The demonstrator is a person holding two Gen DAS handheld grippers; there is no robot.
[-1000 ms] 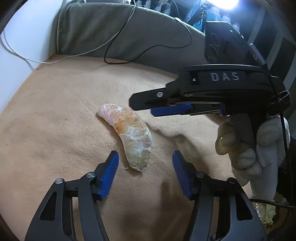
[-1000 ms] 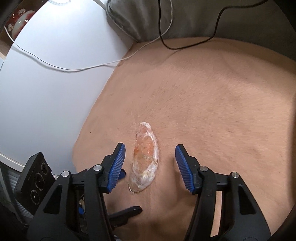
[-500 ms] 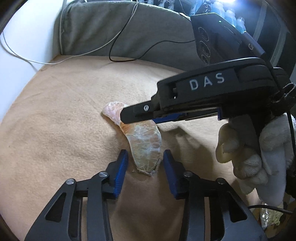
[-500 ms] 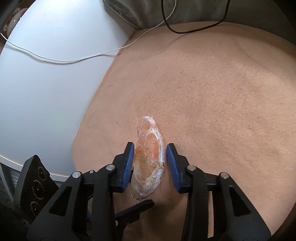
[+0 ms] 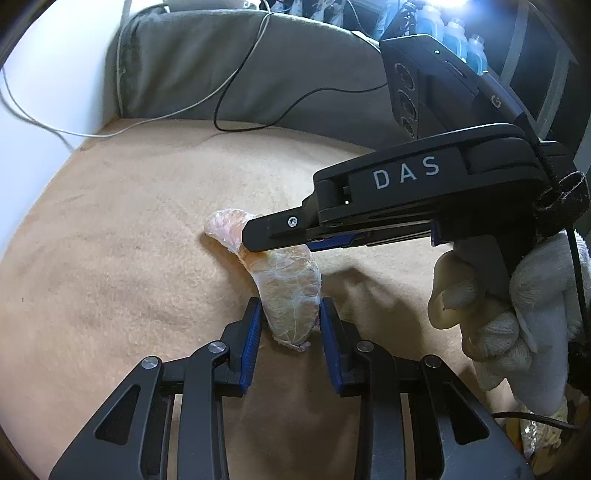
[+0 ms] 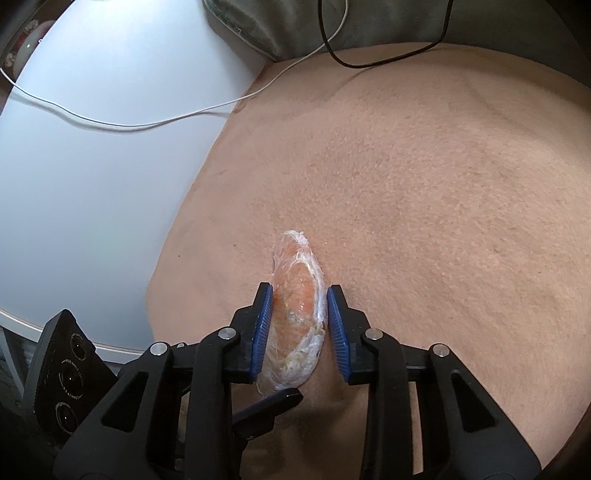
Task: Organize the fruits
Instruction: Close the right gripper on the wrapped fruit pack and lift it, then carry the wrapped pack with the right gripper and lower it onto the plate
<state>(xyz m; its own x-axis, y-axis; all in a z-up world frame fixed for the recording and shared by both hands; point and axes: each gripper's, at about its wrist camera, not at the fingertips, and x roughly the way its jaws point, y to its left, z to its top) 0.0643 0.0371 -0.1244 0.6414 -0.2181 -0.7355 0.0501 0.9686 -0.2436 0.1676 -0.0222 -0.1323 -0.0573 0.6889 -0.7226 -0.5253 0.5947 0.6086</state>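
A peeled citrus segment [image 5: 288,280], pale orange with white pith, lies curved on the tan cloth [image 5: 110,258]. My left gripper [image 5: 290,306] is closing on its near end, and both blue pads touch its sides. My right gripper [image 5: 258,240] comes in from the right, held by a white-gloved hand [image 5: 524,306], and covers the segment's middle. In the right wrist view the right gripper [image 6: 299,295] is closing too, its pads pressing the segment [image 6: 295,266] from both sides. A left fingertip [image 6: 284,398] shows just below.
A grey cushion [image 5: 221,66] borders the cloth's far edge, with a white cable [image 5: 184,107] and a black cable [image 5: 295,103] draped over it. The white tabletop [image 6: 92,166] lies left of the cloth. Bottles [image 5: 454,29] stand at the back right.
Both grippers' jaws have narrowed from wide apart to touching the segment. The right gripper has come over the segment's middle. The segment's near end has tipped up slightly.
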